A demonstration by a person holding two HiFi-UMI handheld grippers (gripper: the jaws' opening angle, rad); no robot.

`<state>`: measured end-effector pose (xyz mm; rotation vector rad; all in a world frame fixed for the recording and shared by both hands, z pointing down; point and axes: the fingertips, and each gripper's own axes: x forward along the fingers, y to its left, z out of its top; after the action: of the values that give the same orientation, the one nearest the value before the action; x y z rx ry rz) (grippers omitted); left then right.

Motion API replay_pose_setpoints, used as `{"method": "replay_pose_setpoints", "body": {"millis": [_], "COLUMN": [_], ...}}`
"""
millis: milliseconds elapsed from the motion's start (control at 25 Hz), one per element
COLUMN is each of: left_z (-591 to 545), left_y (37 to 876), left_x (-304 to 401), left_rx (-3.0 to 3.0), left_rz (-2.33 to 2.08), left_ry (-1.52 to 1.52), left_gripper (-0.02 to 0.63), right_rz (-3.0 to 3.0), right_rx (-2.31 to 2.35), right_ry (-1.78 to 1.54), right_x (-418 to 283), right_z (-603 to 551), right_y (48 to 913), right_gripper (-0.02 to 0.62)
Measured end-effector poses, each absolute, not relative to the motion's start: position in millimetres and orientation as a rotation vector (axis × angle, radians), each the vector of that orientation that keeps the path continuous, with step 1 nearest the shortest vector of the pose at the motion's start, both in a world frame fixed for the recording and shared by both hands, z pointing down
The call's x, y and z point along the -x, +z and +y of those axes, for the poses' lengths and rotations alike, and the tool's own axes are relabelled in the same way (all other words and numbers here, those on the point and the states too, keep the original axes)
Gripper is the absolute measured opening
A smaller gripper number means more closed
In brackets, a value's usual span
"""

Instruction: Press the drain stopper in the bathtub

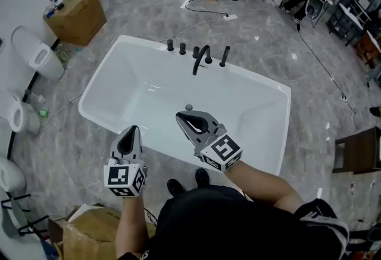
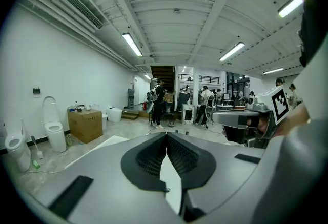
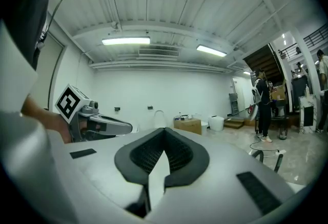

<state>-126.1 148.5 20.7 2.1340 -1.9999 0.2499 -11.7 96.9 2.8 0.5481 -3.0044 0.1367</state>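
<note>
Both grippers have their jaws pressed together on nothing, likely so that a blunt tip can push. The right gripper (image 1: 179, 115) points at the drain stopper (image 1: 189, 107) on the bathtub (image 1: 106, 72) floor, near but not touching. The left gripper (image 1: 133, 129) hangs over the near rim. The tub looks dry and holds nothing loose.

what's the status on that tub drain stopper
Both shut, empty: left gripper and right gripper above the near side of the white bathtub. Small round grey drain stopper on the tub floor, untouched, just past the right tip. Nothing in between.
</note>
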Motion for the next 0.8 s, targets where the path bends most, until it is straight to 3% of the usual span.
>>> {"method": "replay_pose_setpoints", "body": {"millis": [800], "left_z": [148.4], "left_y": [21.3], "left_x": [115.8], "left_rx": [-2.112], "left_rz": [-1.978], "left_ry": [0.228], "left_gripper": [0.015], "right_rz": [-2.973], "right_rx": [-0.532], "right_ry": [0.148], "right_x": [1.0], "right_z": [91.6], "right_y": [12.0], "right_gripper": [0.011]}}
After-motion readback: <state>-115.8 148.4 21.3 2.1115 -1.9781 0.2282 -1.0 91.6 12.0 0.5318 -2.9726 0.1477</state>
